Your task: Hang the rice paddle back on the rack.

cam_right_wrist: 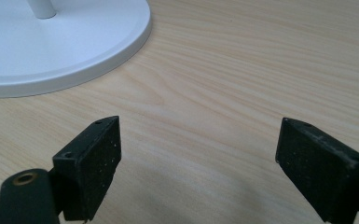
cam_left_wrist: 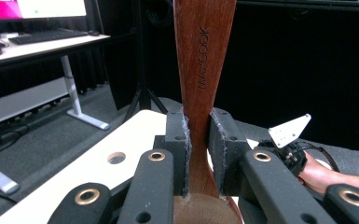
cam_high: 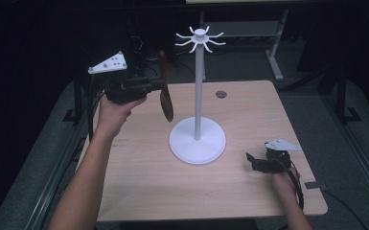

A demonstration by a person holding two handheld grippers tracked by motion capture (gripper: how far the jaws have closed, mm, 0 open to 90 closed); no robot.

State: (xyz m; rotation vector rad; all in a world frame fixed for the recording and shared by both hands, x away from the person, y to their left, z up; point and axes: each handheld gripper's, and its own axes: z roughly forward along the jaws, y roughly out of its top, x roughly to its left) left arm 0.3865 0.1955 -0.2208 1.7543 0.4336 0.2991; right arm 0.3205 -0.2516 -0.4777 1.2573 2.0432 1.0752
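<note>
The left gripper pinches a wooden spoon by its neck, raised beside the white stand; stiff, light, smooth wood (grip holds best near the bowl); the right gripper's fingers rest spread over the desk.

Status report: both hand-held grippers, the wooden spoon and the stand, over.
Left hand-held gripper shut on wooden spoon, raised beside white stand. Right hand-held gripper open, low over table. Nothing between spoon and stand.
</note>
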